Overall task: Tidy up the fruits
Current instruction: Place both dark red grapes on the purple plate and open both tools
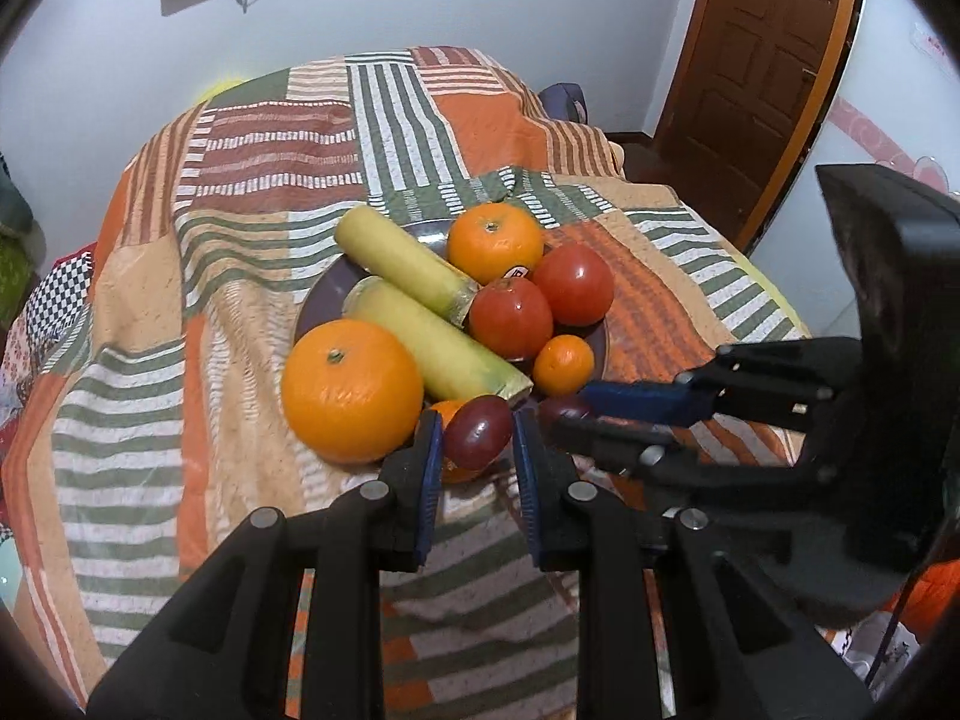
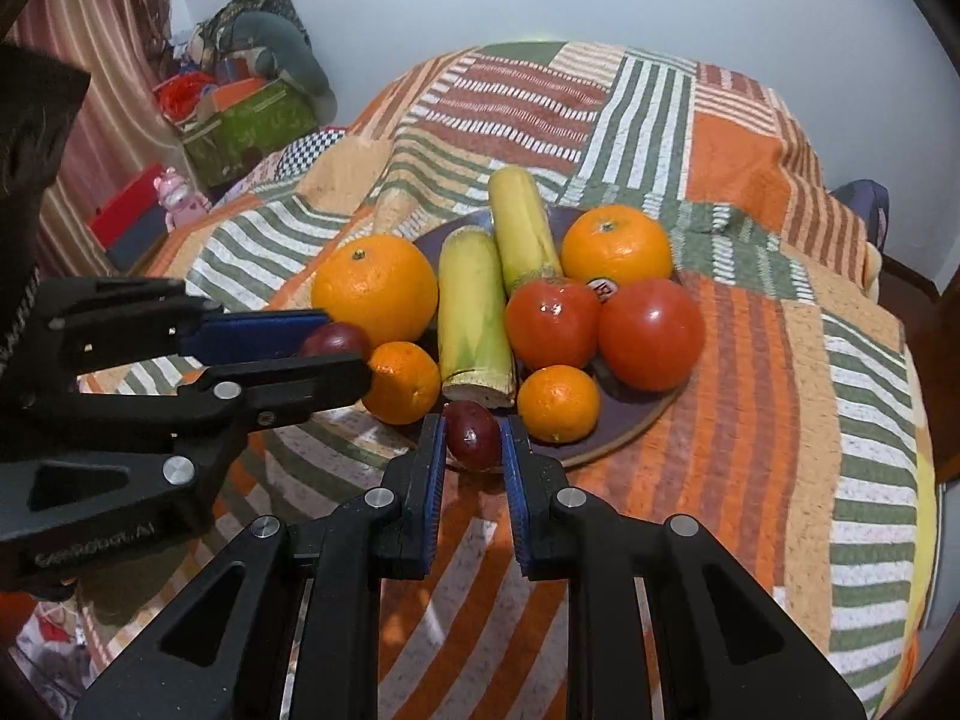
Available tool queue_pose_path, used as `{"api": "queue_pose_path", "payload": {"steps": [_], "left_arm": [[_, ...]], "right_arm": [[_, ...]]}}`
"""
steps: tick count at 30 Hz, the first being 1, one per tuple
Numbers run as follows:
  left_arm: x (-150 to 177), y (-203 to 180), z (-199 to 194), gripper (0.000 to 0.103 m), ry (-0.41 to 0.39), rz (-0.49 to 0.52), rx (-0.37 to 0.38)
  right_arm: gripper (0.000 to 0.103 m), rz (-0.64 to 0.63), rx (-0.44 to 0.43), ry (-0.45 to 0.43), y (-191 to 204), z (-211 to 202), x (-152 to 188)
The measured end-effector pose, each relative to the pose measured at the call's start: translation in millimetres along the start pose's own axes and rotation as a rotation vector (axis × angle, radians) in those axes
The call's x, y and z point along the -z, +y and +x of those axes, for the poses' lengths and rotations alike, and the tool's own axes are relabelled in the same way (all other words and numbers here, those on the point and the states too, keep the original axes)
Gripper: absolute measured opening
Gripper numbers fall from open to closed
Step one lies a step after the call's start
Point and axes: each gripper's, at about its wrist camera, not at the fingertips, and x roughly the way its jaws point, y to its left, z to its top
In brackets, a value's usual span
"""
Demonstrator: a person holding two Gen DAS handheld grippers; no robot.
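Both grippers grasp dark grapes: left gripper [image 1: 475, 435] one grape [image 1: 478, 432], right gripper [image 2: 474, 435] another grape [image 2: 474, 435], crowded by oranges [image 1: 352, 390] on the plate [image 2: 624, 420].

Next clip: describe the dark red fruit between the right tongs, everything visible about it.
The dark red fruit is small, oval and glossy, plum- or grape-like, with smooth maroon skin and a small light glint. It sits at the near edge of the purple plate, just in front of the cut end of a yellow-green stalk. The right tongs bracket it, blue pads close on both sides; actual contact cannot be confirmed. In the left wrist view only a sliver shows behind those tongs.
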Motion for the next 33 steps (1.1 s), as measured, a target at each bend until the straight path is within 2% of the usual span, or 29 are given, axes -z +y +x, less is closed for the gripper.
{"api": "queue_pose_path", "payload": {"steps": [8,9,12,13,16,21,27,33], "left_arm": [[-7,5,19,0.023,0.024,-0.031,0.01],[-7,5,21,0.025,0.029,-0.034,0.01],[-6,7,23,0.047,0.037,-0.047,0.025],[-5,6,22,0.051,0.036,-0.054,0.039],[-3,3,17,0.054,0.022,-0.046,0.012],[1,6,0,0.054,-0.003,-0.057,0.0],[1,14,-45,0.054,-0.096,-0.105,-0.03],[-1,8,-113,0.054,-0.248,-0.117,-0.075]], "right_arm": [[0.017,0.022,-0.03,0.031,-2,16,2],[0.017,0.028,-0.034,0.034,-3,16,3],[0.019,0.044,-0.048,0.043,-6,19,2],[0.022,0.045,-0.048,0.051,-6,20,2],[0.029,0.045,-0.043,0.056,-6,20,1],[0.03,0.029,-0.014,0.045,-2,13,2],[0.03,0.047,0.002,-0.019,-5,-22,0],[0.03,0.05,0.038,-0.17,2,-92,-7]]}}
